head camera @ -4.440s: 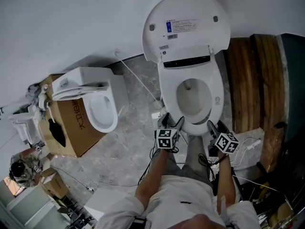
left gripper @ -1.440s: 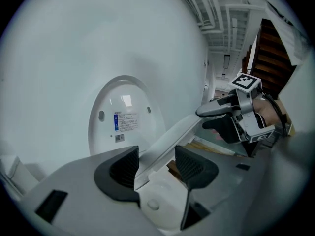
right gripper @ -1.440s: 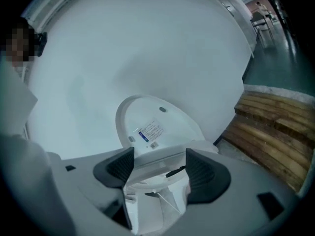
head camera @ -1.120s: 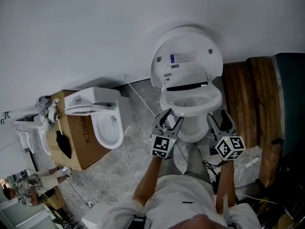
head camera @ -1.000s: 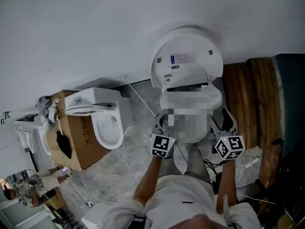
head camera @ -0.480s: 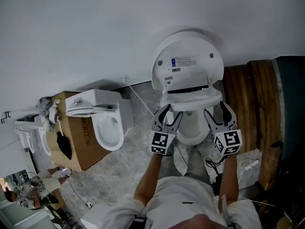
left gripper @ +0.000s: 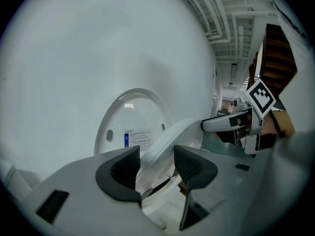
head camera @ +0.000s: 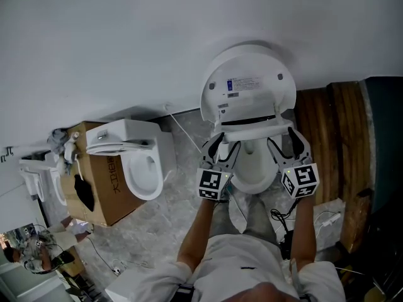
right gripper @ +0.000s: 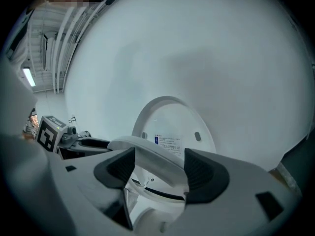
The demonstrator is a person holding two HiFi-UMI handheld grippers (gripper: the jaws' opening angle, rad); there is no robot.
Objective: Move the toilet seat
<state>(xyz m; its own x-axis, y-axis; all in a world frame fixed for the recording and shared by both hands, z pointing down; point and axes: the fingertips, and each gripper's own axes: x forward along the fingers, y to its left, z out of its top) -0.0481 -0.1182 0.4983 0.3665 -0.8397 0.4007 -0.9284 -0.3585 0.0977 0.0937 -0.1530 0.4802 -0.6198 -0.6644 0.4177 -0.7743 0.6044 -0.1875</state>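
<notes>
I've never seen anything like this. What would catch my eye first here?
A white toilet stands against the wall in the middle, its lid upright and its toilet seat tilted halfway up. A person grips that seat with two tongs, the left tongs on its left rim and the right tongs on its right rim. To the left, a second toilet sits on a cardboard box.

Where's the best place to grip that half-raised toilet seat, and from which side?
Take the toilet seat by its thin side rim near the free front end, coming from the front. It hinges at the back below the raised lid, so the front probably swings easiest.
</notes>
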